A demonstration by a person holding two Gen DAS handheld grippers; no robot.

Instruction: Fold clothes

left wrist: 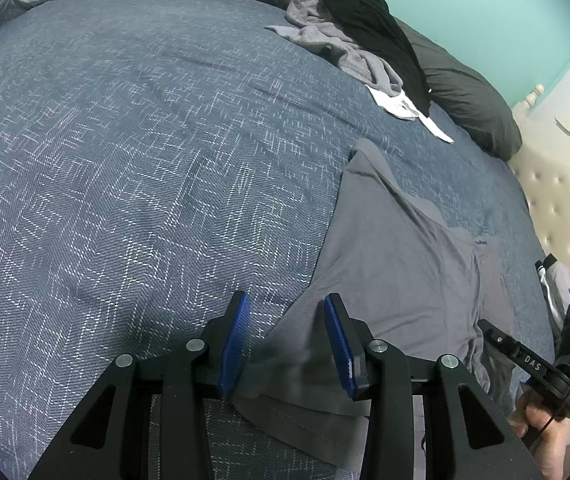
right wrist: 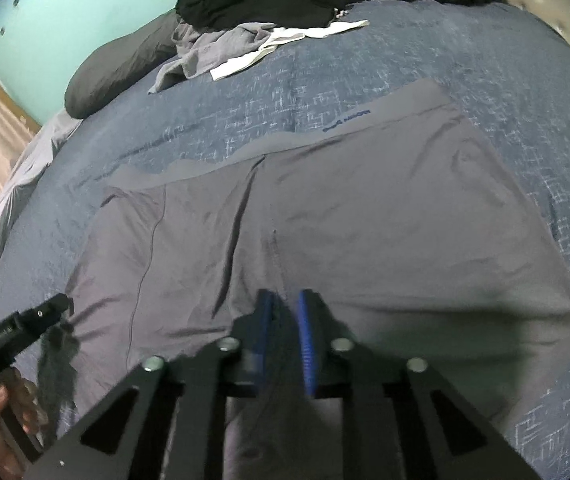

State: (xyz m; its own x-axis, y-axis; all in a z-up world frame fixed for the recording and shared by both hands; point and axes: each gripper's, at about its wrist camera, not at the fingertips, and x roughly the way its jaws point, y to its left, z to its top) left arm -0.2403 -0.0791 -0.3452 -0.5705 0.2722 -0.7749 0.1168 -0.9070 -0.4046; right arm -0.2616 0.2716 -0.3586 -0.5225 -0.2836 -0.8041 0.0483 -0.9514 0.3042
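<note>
A grey pair of shorts [right wrist: 345, 216] lies spread flat on the blue patterned bedspread [left wrist: 125, 160]; its waistband with blue lettering is at the far side. In the left wrist view the shorts [left wrist: 397, 248] lie to the right. My left gripper [left wrist: 287, 308] is open, its blue pads straddling the shorts' left hem edge just above the fabric. My right gripper [right wrist: 285, 300] has its blue pads nearly together over the shorts' near edge; a fold of grey cloth seems to sit between them. The left gripper [right wrist: 57, 308] also shows at the lower left of the right wrist view.
A heap of clothes lies at the far side of the bed: a black garment [left wrist: 369, 20], a light grey one [left wrist: 325, 44] and a white one [left wrist: 401, 108]. Dark grey pillows [left wrist: 469, 96] line the teal wall. A cream tufted headboard [left wrist: 561, 200] stands at the right.
</note>
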